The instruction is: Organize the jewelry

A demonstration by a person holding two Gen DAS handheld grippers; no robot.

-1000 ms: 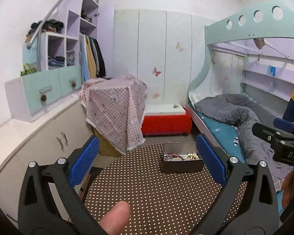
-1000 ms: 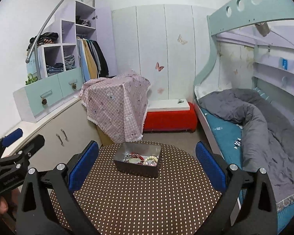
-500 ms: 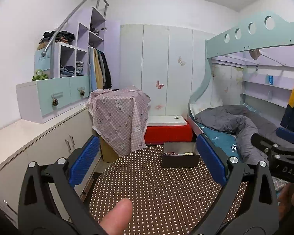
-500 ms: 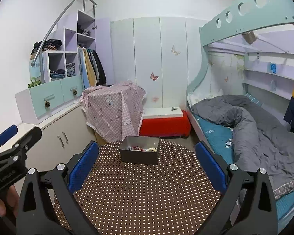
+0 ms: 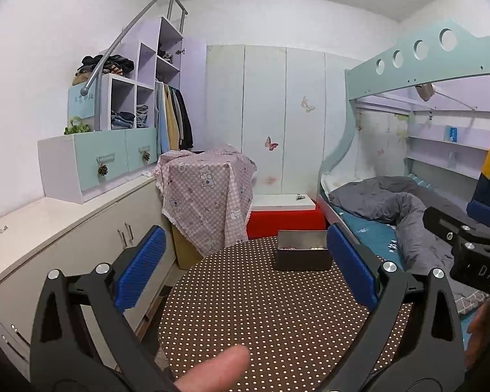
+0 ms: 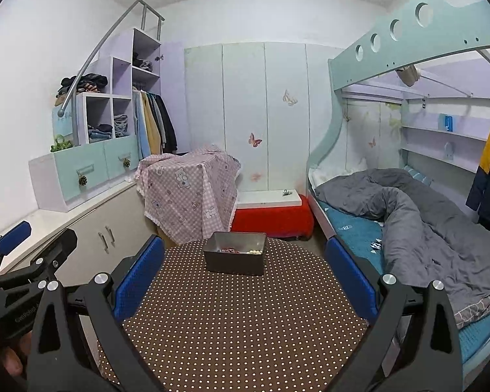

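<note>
Bright, even light; fisheye-bent, dark-cornered edges

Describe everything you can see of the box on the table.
The box is a small, dark grey, open-topped rectangle that looks like metal. It stands upright at the far side of the round dotted table. Inside lie jumbled pieces, some red, some pale beads. Neither gripper touches it.

Both cameras have tipped upward over the last second: the ceiling now fills the top of each frame. The metal box (image 6: pixel 234 253) of jewelry (beads and red pieces barely visible over its rim) has slid lower in the frame and looks smaller and farther off on the dotted bench (image 6: pixel 232 320). In the left wrist view the right gripper (image 5: pixel 473 245) sits higher at the right edge.
</note>
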